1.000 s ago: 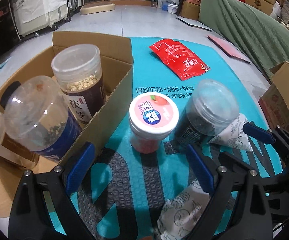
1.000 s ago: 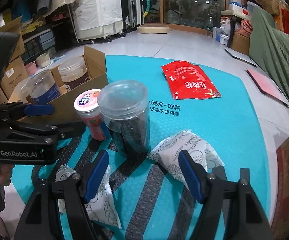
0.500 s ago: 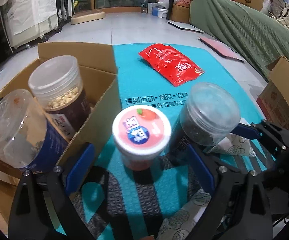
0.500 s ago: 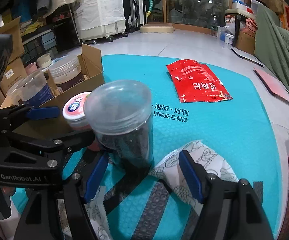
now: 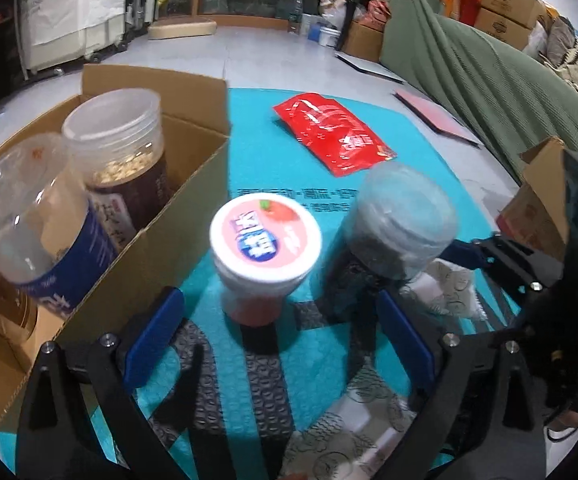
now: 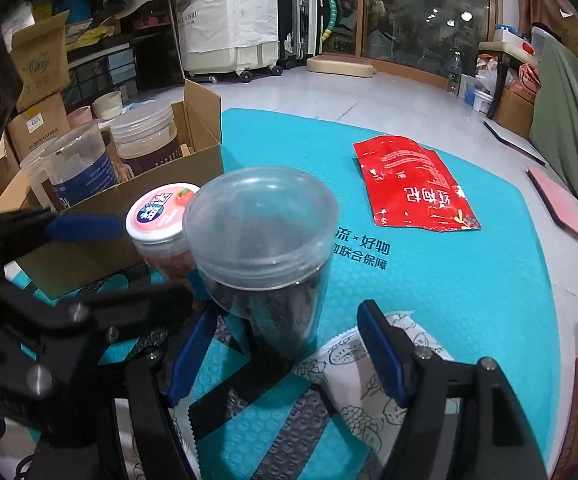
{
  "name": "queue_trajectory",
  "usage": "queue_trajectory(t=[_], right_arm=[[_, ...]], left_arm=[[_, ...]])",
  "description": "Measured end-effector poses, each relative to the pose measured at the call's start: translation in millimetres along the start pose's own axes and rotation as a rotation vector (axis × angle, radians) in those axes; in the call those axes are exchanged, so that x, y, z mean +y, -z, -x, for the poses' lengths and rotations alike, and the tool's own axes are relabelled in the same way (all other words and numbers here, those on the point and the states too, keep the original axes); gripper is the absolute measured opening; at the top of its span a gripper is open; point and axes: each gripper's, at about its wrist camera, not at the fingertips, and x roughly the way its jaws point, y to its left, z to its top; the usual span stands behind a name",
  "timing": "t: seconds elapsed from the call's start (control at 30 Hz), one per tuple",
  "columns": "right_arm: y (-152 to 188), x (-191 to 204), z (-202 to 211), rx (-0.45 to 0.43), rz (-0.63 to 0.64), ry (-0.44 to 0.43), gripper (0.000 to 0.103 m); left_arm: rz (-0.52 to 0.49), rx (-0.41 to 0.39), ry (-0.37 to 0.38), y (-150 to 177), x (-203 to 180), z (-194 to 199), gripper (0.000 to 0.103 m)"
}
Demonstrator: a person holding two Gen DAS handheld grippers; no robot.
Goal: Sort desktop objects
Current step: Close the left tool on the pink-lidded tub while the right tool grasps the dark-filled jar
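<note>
Straddling the pink-lidded jar (image 5: 265,240), the left hand-held gripper (image 5: 277,340) had its jaws spread wide, having just been opening further; the jar stood between the blue pads (image 5: 155,338), neither touching it. That wide stance looked like preparation to clamp the jar and lift it into the cardboard box (image 5: 177,208) just to the gripper's left, where two tall jars (image 5: 121,148) already stood. The right hand-held gripper (image 6: 285,352) was spread as well, flanking the dark-filled jar (image 6: 265,248) directly ahead of it, pads apart from its wall as far as could be seen. Both jars stood upright on the teal mat (image 6: 449,280), long axes vertical, lids up. A white patterned pouch (image 6: 365,380) lay flat beneath the right jaw, and a red packet (image 6: 413,184) lay flat well beyond, its length running away from the grippers.
</note>
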Motion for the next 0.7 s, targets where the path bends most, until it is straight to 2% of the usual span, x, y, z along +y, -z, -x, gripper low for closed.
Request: queue_trajectory(t=[0.13, 0.27, 0.37, 0.47, 0.53, 0.7], right_arm=[[1.2, 2.0, 0.9, -0.007, 0.015, 0.012, 0.074], [2.8, 0.4, 3.0, -0.016, 0.023, 0.039, 0.074], [4.8, -5.1, 5.8, -0.021, 0.009, 0.053, 0.074], [6.1, -11.5, 6.5, -0.018, 0.0, 0.06, 0.074], [6.4, -14.8, 5.8, -0.014, 0.004, 0.056, 0.074], [5.1, -17.9, 0.3, -0.014, 0.007, 0.02, 0.074]], left_arm=[[-0.002, -0.043, -0.029, 3.5, -2.4, -1.6, 0.096], [0.037, -0.029, -0.068, 2.8, -2.3, -11.8, 0.096], [0.094, -0.026, -0.072, 3.8, 2.5, -20.5, 0.096], [0.123, -0.066, -0.067, 3.7, 3.7, -21.3, 0.095], [0.132, -0.094, -0.06, 3.8, 3.8, -21.4, 0.095], [0.137, -0.091, -0.069, 1.5, 3.5, -26.3, 0.094]])
